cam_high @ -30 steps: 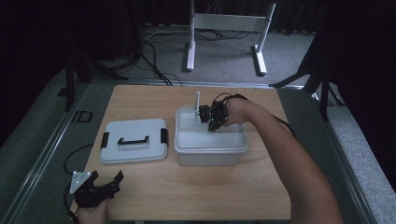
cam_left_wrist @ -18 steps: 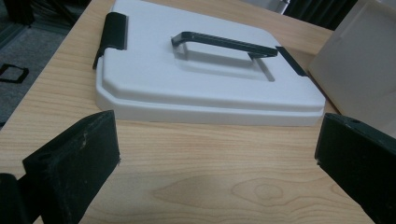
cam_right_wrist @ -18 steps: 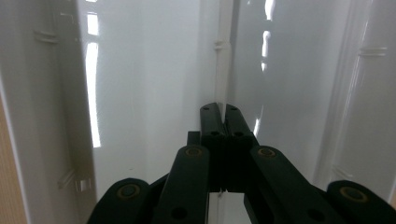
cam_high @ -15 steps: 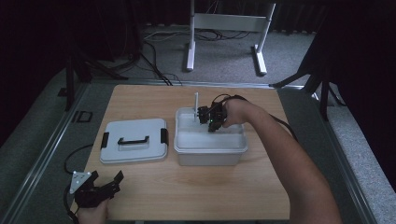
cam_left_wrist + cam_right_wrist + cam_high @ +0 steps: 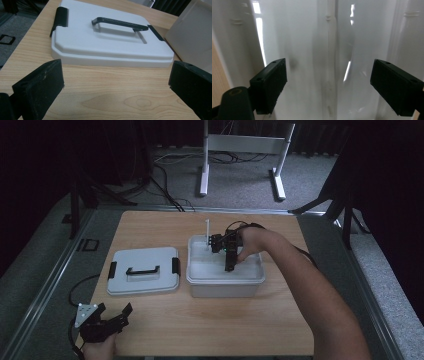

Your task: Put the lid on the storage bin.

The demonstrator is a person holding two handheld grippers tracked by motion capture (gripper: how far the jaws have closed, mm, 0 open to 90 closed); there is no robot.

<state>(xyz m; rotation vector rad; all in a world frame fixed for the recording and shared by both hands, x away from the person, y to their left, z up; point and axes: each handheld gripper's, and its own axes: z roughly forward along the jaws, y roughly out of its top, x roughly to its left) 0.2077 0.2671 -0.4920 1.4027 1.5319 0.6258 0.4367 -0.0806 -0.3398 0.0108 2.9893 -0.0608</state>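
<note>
Both grippers are matte black with blocky rectangular jaws; the left gripper (image 5: 107, 322) carries a grey three-cornered plate and trails a black cable; the right gripper (image 5: 229, 262) shows a small green light.

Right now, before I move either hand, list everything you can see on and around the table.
Box: one, white, open-topped, right of centre on the table.
Rod: one, thin, white, standing inside the box between the right gripper's fingers, untouched; its top shows above the box's far rim.
Lid: one, white with black handle and clips, flat on the table left of the box.
Table: one, light wood.
Stand: one, white metal frame, on the floor beyond the table.
Cables: several, black, on the grey floor.
Right gripper: black, inside the box, jaws just opened.
Left gripper: black, near left corner, open.
</note>
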